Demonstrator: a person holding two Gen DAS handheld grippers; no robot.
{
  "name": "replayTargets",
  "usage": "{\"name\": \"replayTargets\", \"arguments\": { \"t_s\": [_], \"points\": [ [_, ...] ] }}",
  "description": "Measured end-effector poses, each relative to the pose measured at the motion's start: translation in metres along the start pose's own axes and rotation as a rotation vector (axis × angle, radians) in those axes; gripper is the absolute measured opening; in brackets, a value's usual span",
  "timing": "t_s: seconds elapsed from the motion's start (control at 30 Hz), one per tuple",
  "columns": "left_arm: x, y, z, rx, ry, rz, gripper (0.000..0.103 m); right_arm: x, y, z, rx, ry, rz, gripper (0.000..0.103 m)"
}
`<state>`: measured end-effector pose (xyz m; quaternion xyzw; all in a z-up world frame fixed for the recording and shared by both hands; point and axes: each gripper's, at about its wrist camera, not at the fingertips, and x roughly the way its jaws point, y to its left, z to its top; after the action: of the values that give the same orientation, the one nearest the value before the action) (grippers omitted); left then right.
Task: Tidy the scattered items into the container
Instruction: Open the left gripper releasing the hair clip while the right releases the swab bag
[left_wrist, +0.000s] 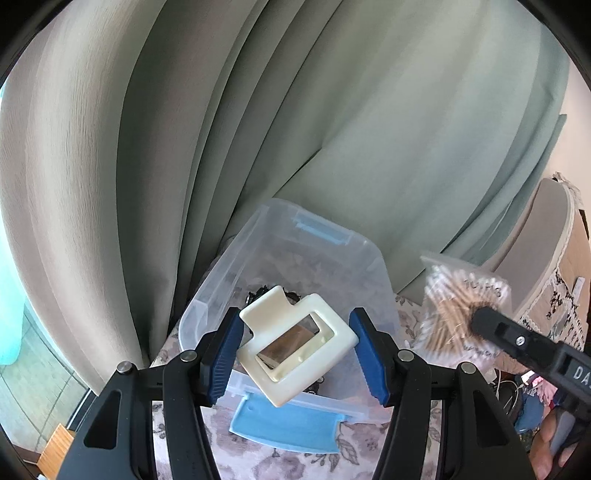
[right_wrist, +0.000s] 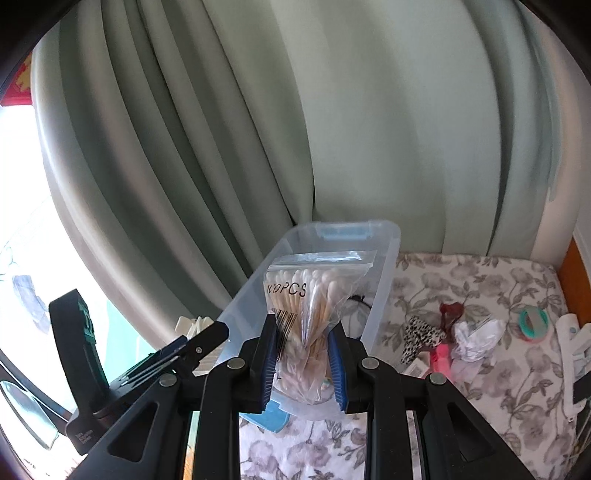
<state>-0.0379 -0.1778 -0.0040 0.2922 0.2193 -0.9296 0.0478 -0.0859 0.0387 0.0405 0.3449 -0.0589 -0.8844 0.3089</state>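
Left hand-held gripper (left_wrist: 295, 360) clamped a cream hair clip (left_wrist: 297, 341) above the clear plastic container (left_wrist: 236, 247) – right hand-held gripper (right_wrist: 302, 369) pinched a bag of cotton swabs (right_wrist: 308, 295) over the same container, at its near end. Container sat on the floral worktop (right_wrist: 480, 369), by the curtain (right_wrist: 221, 129).

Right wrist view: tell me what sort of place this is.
Probably a bedroom at home: long green curtains by a window, a floral cloth strewn with small personal items, and a clear storage bin.
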Motion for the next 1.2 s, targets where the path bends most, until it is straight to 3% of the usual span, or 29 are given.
{"name": "replayTargets", "arguments": {
  "t_s": [0.47,0.93,1.2],
  "points": [
    [0.029,0.011,-0.005,-0.029,0.063,-0.004,0.06,0.059,-0.003,-0.009,0.013,0.133,-0.008,0.029],
    [0.037,0.014,-0.011,-0.005,0.085,0.011,0.059,0.074,-0.014,-0.013,0.03,0.17,-0.016,0.03],
    [0.037,0.004,-0.012,0.008,0.111,0.025,0.065,0.062,-0.012,-0.016,0.019,0.161,-0.025,0.052]
  ]
}}
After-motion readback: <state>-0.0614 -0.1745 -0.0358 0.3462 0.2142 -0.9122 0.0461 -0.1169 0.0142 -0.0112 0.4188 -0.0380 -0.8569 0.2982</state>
